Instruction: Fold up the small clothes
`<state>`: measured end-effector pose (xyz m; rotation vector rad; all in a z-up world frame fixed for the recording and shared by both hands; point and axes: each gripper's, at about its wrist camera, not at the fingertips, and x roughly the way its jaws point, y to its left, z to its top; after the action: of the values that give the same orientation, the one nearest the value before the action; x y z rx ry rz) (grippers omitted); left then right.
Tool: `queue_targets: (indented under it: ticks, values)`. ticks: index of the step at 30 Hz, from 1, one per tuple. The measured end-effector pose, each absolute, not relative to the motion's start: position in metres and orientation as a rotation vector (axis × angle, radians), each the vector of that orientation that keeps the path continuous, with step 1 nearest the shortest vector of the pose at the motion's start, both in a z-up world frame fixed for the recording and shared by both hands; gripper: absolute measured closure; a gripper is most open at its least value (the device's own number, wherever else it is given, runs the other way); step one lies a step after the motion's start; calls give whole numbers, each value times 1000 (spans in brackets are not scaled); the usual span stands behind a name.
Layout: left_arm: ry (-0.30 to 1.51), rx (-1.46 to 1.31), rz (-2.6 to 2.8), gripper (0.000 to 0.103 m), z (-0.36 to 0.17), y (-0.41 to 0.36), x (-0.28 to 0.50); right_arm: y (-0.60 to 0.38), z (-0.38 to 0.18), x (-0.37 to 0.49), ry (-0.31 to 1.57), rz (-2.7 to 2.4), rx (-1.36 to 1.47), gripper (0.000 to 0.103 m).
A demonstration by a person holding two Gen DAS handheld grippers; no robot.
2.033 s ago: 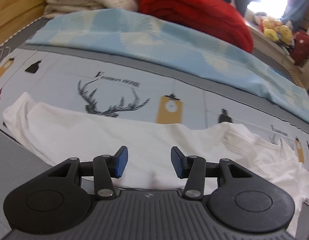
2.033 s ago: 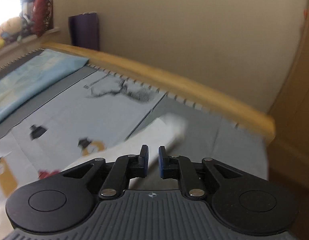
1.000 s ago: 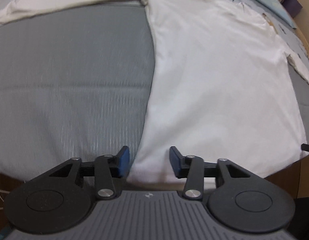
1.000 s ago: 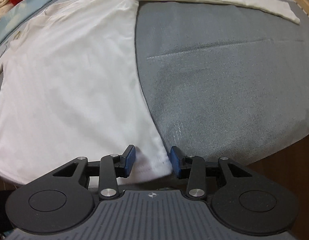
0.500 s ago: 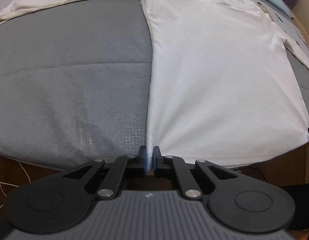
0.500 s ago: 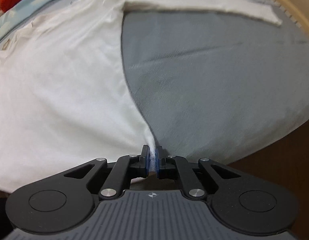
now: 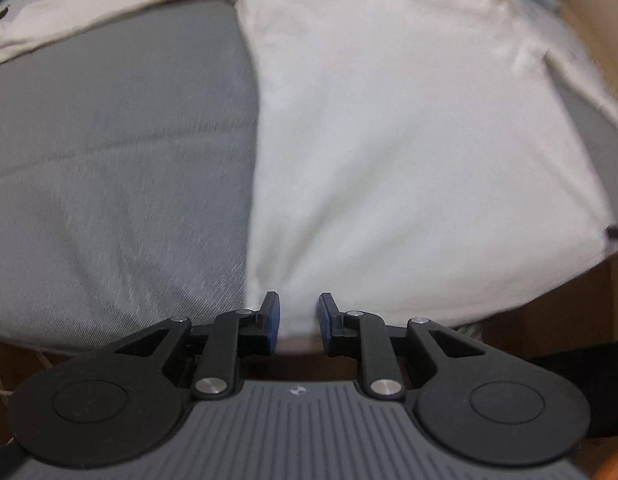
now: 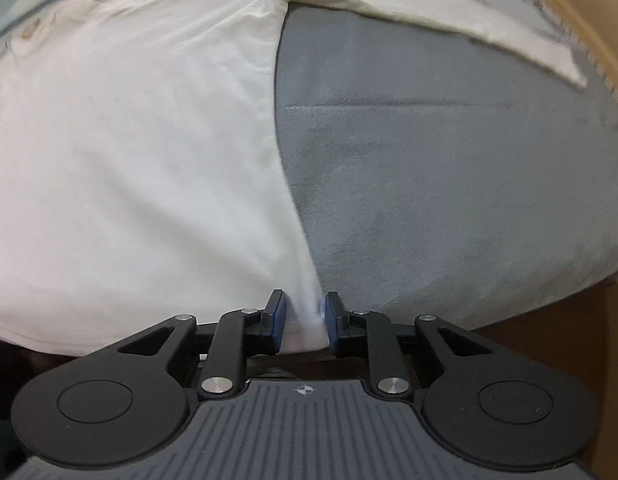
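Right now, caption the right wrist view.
Right gripper, jaws just reopened, straddles the white shirt hem corner on the grey bed.

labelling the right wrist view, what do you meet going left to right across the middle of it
white shirt body → grey bed cover → tip of the shirt's long sleeve, lying on the cover farther back → wooden bed edge at the far right

We see a white shirt [image 7: 409, 152] of soft, matt knit cloth lying on the bed's grey cover [image 7: 121, 168], a coarser woven fabric with a faint diagonal twill. The left gripper [image 7: 297, 320] and right gripper [image 8: 305, 322] are matt black plastic with shiny metal pivot pins and blue rubbery pads. Smooth pale wood edges the bed frame [image 8: 581, 12].
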<state>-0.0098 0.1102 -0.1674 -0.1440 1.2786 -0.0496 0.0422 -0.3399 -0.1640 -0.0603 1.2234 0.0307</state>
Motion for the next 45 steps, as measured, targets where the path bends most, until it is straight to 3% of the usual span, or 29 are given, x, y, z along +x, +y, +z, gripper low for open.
queue_targets:
  ticks: [2, 3, 5, 7, 12, 18, 22, 31, 37, 40, 41, 42, 43, 44, 45]
  values:
    - [1276, -153, -51, 72, -167, 113, -9, -343, -163, 42, 1222, 40, -49, 77]
    - [1309, -131, -36, 73, -173, 113, -7, -344, -167, 42, 1244, 30, -59, 68]
    - [1326, -115, -28, 72, -176, 112, -6, -345, -169, 44, 1248, 1, -82, 61]
    - [1288, -138, -41, 72, -167, 112, -6, -345, -160, 46, 1222, -10, -89, 61]
    - [1129, -166, -63, 50, -135, 113, -4, -344, -89, 30, 910, 32, 10, 61]
    - [974, -125, -56, 46, -110, 98, -10, -359, 5, -3, 551, 87, 78, 54]
    - [842, -80, -22, 46, -87, 85, -16, -368, 36, -7, 466, 39, 53, 51]
    - [701, -112, 65, 43, -54, 72, -4, -358, -12, 8, 486, 21, 30, 51]
    - [655, -116, 28, 44, -17, 86, 56, -344, -38, 23, 530, 25, -10, 55]
    - [641, -123, 67, 53, -6, 110, 100, -347, -42, 31, 555, 24, 20, 56]
    - [628, -118, 92, 64, -5, 121, 113, -348, -42, 33, 559, 20, 39, 61]
    - [619, -113, 114, 87, -7, 132, 124, -350, -41, 36, 560, 17, 58, 69]
    - [616, -115, 132, 101, -13, 147, 135, -351, -41, 38, 562, 17, 73, 75]
    - [618, -127, 148, 103, -20, 163, 143, -352, -42, 39, 563, 19, 83, 95]
    - [619, -143, 177, 103, -30, 183, 150, -352, -44, 41, 563, 22, 89, 103]
